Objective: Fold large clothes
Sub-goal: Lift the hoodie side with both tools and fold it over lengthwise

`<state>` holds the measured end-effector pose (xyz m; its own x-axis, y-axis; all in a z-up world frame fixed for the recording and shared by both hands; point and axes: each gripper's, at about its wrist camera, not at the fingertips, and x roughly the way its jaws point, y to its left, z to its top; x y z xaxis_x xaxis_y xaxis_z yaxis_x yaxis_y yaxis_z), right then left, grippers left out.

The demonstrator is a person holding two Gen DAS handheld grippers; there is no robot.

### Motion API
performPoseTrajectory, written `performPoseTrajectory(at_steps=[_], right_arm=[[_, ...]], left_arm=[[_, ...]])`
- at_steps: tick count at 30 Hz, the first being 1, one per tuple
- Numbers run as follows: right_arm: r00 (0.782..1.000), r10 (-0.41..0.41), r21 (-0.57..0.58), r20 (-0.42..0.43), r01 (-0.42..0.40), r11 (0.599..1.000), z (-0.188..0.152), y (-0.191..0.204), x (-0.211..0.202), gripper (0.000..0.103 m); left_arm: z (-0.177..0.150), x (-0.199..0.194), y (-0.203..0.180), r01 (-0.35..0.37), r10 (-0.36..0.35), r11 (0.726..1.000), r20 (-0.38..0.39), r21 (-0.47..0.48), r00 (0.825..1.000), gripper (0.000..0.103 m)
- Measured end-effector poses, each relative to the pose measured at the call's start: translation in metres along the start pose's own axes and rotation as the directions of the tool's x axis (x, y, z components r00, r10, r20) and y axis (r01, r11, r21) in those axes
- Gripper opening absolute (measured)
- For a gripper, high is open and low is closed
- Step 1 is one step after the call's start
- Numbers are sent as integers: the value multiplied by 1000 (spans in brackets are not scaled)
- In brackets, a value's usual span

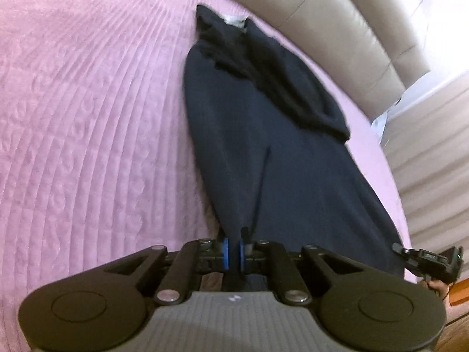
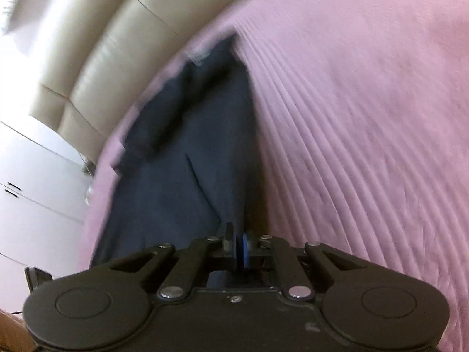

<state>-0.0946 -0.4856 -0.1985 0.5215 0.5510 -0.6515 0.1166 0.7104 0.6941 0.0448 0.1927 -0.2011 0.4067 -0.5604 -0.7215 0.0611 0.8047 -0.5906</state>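
A long navy garment (image 1: 263, 152) lies lengthwise on the pink quilted bedspread (image 1: 88, 117), its far end reaching almost to the beige padded headboard (image 1: 337, 29). One part, seemingly a sleeve, is folded diagonally across the upper half, near the headboard. The near hem is drawn up off the bedspread at two points. The left gripper (image 1: 233, 253) has its blue pads (image 1: 225, 253) pinched close together on a fold of the hem, at the corner farther from the headboard's side edge. The right gripper (image 2: 239, 252) is likewise clamped tight on the hem; cloth shows between its jaws. White cabinet fronts (image 2: 35, 182) stand beside the headboard, off the bedspread. Both views are somewhat blurred
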Motion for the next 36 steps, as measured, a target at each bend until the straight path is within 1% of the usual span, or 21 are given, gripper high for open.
performPoseTrajectory(at_steps=[1,2,3,5,7,8,9,10,12,14,16,18,20,22,24,25,26,28,30,33,36], right_arm=[[1000,-3,34,-14,3,999,-3,-10,4,11],[1000,6,71,-13,-5,997,-6,-19,7,12],[999,39,110,-5,-38,993,-9,-27,8,12],[993,116,188,5,-115,975,-14,-42,6,22],[972,237,273,5,-229,934,-16,-53,6,45],[954,299,314,8,-286,905,-17,-61,6,51],[942,336,329,11,-320,888,-17,-65,8,59],[936,352,324,17,-338,884,-16,-64,10,60],[938,346,292,14,-335,896,-15,-61,17,60],[941,339,269,2,-327,906,-12,-54,20,60],[947,320,241,-8,-309,920,-12,-46,18,60],[945,326,252,10,-318,914,-17,-51,8,59],[944,329,297,33,-324,898,-23,-57,9,50],[948,317,308,40,-314,898,-30,-64,5,40],[957,290,300,24,-284,911,-35,-65,3,38],[962,272,281,3,-262,923,-38,-62,3,26],[970,245,254,-9,-235,938,-40,-58,2,16],[984,176,222,19,-175,959,-46,-49,-2,9],[984,168,215,67,-179,960,-45,-41,-11,8],[972,195,175,134,-216,961,-41,-19,-26,8],[950,256,179,179,-287,941,-30,-3,-35,8]], left_arm=[[-3,4,5,-2,1,1000,-12,-17,1000,8],[-6,9,10,1,-2,999,-25,-36,1000,8],[-10,13,16,5,-8,998,-36,-62,999,12],[-16,17,29,44,-51,990,-47,-135,998,20],[-22,20,41,134,-150,970,-63,-203,987,39],[-24,22,46,173,-192,959,-68,-226,979,42],[-24,23,49,190,-211,951,-64,-242,975,43],[-23,24,52,201,-224,946,-66,-254,972,43],[-18,29,57,227,-254,937,-69,-265,965,43],[-14,34,52,240,-267,937,-77,-252,961,43],[-16,35,42,229,-254,948,-89,-223,963,44],[-23,32,37,232,-258,951,-113,-203,960,46],[-36,30,36,240,-271,950,-138,-201,953,46],[-42,29,37,253,-282,947,-137,-197,950,46],[-42,29,38,252,-285,946,-150,-204,947,46],[-43,29,36,251,-284,947,-161,-198,945,44],[-43,29,33,243,-274,953,-172,-180,946,43],[-47,28,27,192,-218,970,-187,-148,958,22],[-46,28,21,160,-184,975,-163,-151,969,13],[-45,12,18,173,-185,975,-80,-137,979,10],[-39,-7,15,248,-251,957,1,-149,968,10]])
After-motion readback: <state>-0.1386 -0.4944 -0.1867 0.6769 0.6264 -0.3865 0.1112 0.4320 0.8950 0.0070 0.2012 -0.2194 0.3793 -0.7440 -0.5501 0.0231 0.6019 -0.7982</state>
